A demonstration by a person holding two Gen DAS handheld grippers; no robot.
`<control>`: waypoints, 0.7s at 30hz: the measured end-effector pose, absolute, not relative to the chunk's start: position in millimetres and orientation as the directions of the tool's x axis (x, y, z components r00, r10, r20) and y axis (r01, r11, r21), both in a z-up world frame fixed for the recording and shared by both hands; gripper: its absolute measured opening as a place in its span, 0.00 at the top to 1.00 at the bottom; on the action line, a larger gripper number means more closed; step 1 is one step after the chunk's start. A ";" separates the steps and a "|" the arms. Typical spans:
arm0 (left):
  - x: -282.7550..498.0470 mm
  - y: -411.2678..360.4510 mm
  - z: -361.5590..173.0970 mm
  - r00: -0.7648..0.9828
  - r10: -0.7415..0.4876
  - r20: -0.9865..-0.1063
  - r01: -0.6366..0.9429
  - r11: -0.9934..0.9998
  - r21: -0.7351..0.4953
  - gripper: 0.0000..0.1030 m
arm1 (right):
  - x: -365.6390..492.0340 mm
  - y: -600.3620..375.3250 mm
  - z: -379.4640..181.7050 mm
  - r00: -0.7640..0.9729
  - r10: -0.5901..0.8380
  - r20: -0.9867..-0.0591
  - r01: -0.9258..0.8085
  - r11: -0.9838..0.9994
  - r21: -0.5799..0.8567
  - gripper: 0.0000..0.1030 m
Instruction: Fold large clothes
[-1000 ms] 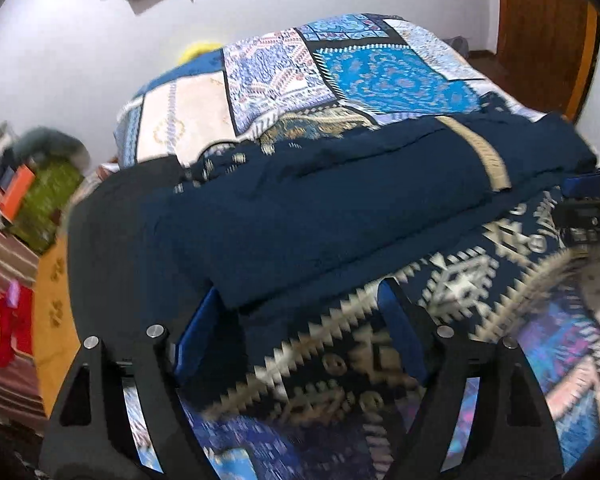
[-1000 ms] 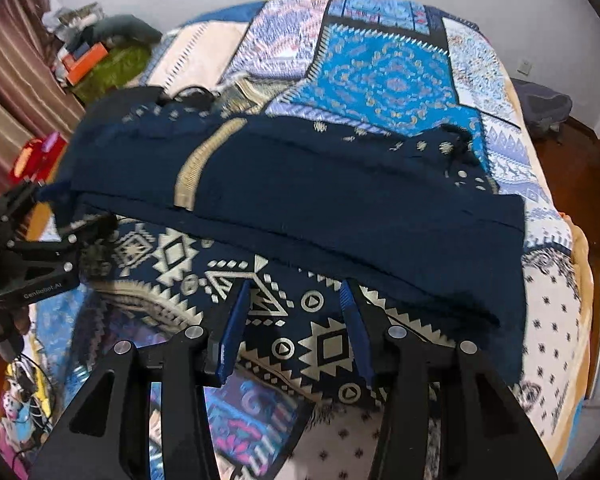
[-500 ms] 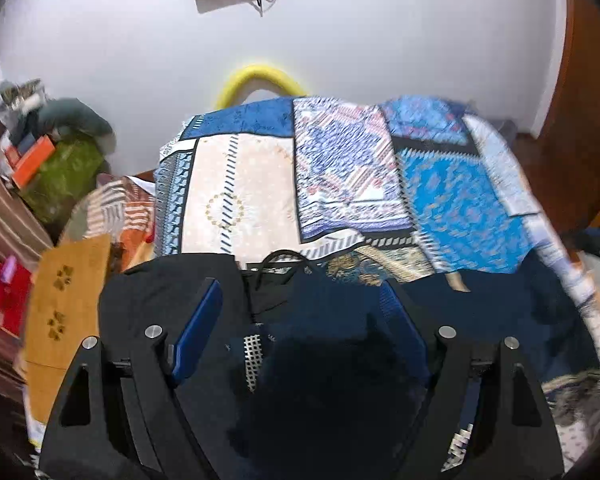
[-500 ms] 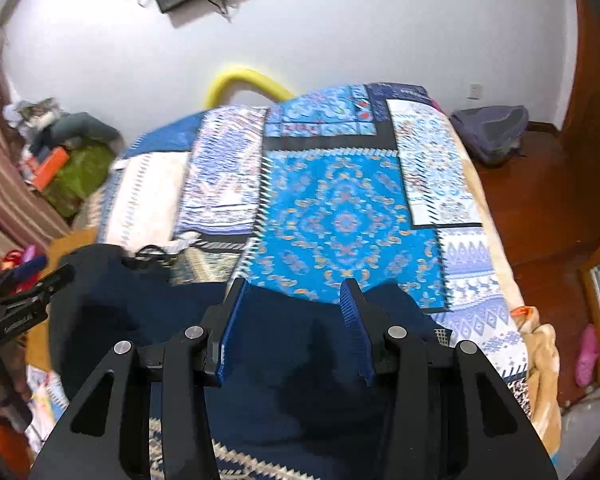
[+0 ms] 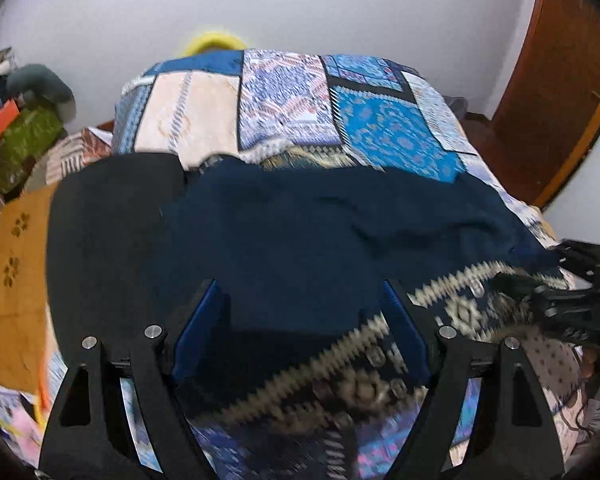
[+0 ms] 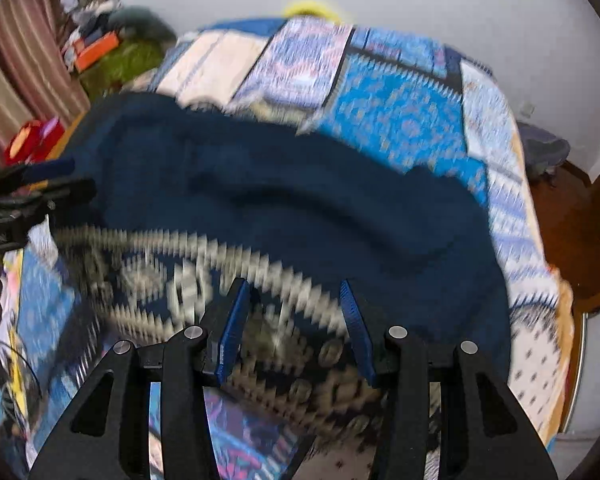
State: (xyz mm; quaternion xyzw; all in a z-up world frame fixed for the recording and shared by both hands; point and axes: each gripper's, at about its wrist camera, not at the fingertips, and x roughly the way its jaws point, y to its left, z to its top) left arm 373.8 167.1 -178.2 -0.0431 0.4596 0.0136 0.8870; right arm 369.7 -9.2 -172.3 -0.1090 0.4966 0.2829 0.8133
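Note:
A large dark navy garment (image 5: 340, 232) lies spread across the patchwork bed, folded over on itself; it also shows in the right wrist view (image 6: 300, 196). My left gripper (image 5: 300, 320) is open and empty above the garment's near left part. My right gripper (image 6: 292, 312) is open and empty above the near edge of the garment, over a navy blanket with a cream zigzag pattern (image 6: 220, 248). The right gripper shows at the right edge of the left wrist view (image 5: 580, 304), and the left gripper at the left edge of the right wrist view (image 6: 24, 196). Both views are motion-blurred.
The bed has a blue and cream patchwork cover (image 5: 292, 100). A black cloth (image 5: 108, 208) lies at the bed's left side, next to an orange-brown mat (image 5: 16, 264). Clutter (image 5: 16, 128) is piled by the left wall. A wooden door (image 5: 560, 80) stands at the right.
Both grippers have come back down toward the bed after being raised half a second ago. The garment's striped band seen a second ago is now folded under plain navy cloth.

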 end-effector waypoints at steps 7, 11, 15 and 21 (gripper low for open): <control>330.8 169.8 -214.4 0.535 0.014 -0.845 -0.106 0.993 -0.050 0.22 | 356.9 -47.8 -185.3 0.339 0.327 -0.882 -0.502 0.856 0.125 0.52; 305.8 193.9 -220.8 0.528 0.005 -0.849 -0.198 0.973 -0.118 0.22 | 350.9 -71.7 -178.6 0.371 0.281 -0.885 -0.456 0.886 0.091 0.52; 281.8 228.5 -229.1 0.537 -0.023 -0.843 -0.323 0.918 -0.230 0.22 | 340.7 -89.5 -170.3 0.405 0.254 -0.878 -0.431 0.900 0.061 0.52; 267.5 244.2 -253.6 0.599 -0.268 -0.754 -0.334 0.773 -0.540 0.22 | 328.5 -96.2 -158.7 0.411 0.305 -0.859 -0.431 0.895 0.112 0.52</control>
